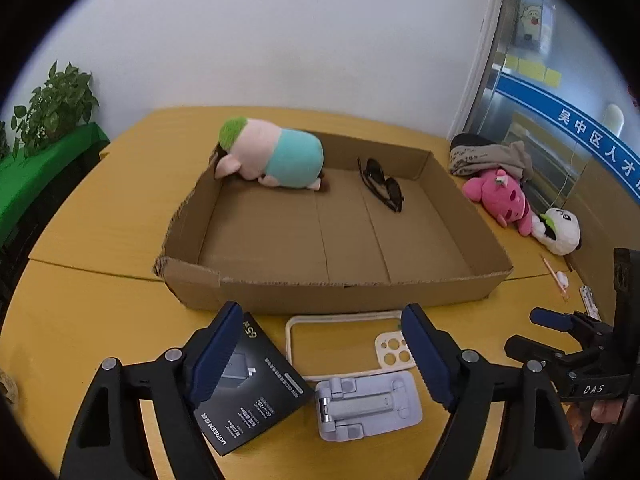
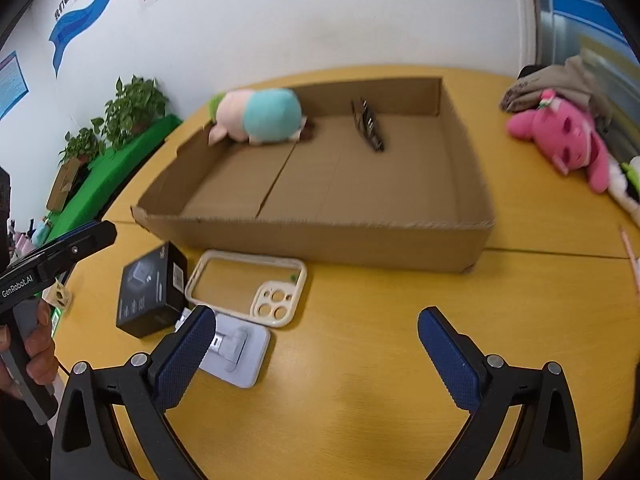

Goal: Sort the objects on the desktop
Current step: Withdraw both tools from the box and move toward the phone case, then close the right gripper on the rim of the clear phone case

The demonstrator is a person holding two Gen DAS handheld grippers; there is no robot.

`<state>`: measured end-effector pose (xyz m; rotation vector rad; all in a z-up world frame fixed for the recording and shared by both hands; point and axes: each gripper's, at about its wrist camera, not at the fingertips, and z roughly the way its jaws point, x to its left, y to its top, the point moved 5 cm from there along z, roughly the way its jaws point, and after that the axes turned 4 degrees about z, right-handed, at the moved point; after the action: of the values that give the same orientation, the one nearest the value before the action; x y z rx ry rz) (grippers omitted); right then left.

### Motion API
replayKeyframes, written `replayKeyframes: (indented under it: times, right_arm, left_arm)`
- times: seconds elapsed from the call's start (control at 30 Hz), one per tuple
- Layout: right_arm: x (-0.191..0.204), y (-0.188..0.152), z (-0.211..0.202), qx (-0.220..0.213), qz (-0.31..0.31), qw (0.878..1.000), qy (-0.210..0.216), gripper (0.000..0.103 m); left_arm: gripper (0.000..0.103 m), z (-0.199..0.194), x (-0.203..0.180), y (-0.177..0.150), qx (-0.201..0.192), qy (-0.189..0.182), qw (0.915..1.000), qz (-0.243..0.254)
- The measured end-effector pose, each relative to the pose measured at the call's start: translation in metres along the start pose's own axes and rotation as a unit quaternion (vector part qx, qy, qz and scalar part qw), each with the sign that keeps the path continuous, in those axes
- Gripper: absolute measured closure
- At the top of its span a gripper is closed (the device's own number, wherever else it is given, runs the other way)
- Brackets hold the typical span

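Now we hold left gripper [image 1: 322, 354] and right gripper [image 2: 316, 354] jaws apart, empty; crowded stand [image 1: 368, 406], case [image 1: 348, 346], box [image 1: 250, 384] risk nudging.

Black box [image 1: 250, 384] partly behind left claw [image 1: 320, 360] finger; sunglasses [image 2: 367, 125] blurred.

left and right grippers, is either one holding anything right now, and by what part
Nothing is held. The left gripper and the right gripper are both open above the table, with nothing clamped between the pads.
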<state>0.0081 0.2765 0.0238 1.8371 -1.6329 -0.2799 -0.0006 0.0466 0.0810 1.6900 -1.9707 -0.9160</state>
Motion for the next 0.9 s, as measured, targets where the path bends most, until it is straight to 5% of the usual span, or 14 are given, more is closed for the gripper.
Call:
replayKeyframes:
  times: [0.2,0.37,0.57,0.73,0.87,0.9]
  right_arm:
    - [0.009,-0.012,0.063,0.036,0.008,0.999,0.017,0.014]
    - [0.006,-0.014,0.105,0.051,0.002,0.999,-0.019,0.026]
    - [0.011,-0.019,0.109,0.041,-0.07,0.994,-0.073,0.045]
    - [-0.015,-0.023,0.096,0.028,-0.051,0.995,-0.086,0.059]
    - [-0.036,-0.03,0.081,0.016,-0.027,0.995,-0.092,0.087]
    - [-0.04,-0.032,0.079,0.013,-0.02,0.996,-0.09,0.088]
  left_arm:
    - [0.046,0.056,0.008,-0.018,0.07,-0.002,0.9975,-0.006]
    - [0.052,0.084,0.007,-0.019,0.092,0.021,0.9954,0.016]
    - [0.072,0.105,-0.001,-0.032,0.131,0.025,0.9908,0.019]
    - [0.085,0.1,-0.001,-0.038,0.119,0.065,0.9903,0.031]
    - [0.099,0.095,0.001,-0.043,0.109,0.071,0.9913,0.02]
    - [0.101,0.093,0.001,-0.044,0.109,0.065,0.9918,0.017]
